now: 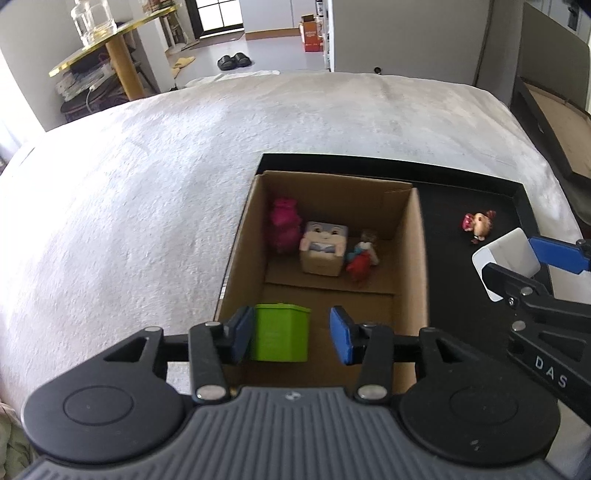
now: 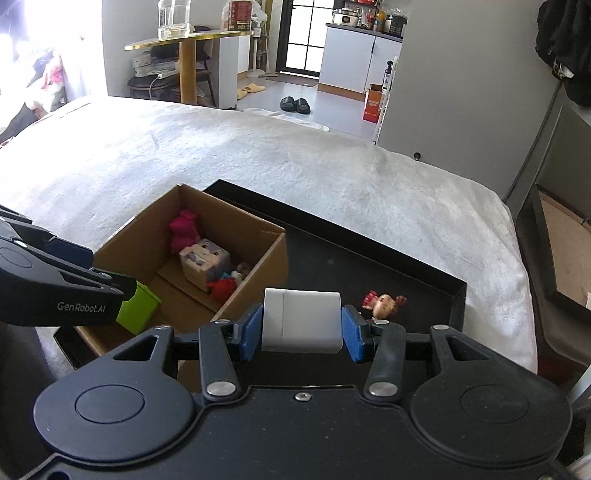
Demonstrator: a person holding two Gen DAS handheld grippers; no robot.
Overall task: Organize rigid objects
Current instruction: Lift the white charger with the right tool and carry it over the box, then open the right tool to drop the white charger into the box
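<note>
left gripper [image 1: 291,334]: my jaws are apart, right pad clear of the green plastic cube [image 1: 280,332] sitting in the brown cardboard box [image 1: 419,258] | right gripper [image 2: 302,326]: clamped on the white rounded block [image 2: 301,319] over the black tray [image 2: 424,280] | box also has a pink plush toy [image 1: 283,225], a face-printed cube [image 1: 324,251], a red doll [image 1: 362,258] | small big-headed figurine [image 2: 386,304] lying on the tray

White bedspread [image 2: 332,192], gold-topped side table [image 2: 184,37] bearing a glass jar [image 2: 173,18], black slippers [image 2: 294,105], orange carton [image 2: 372,105]
</note>
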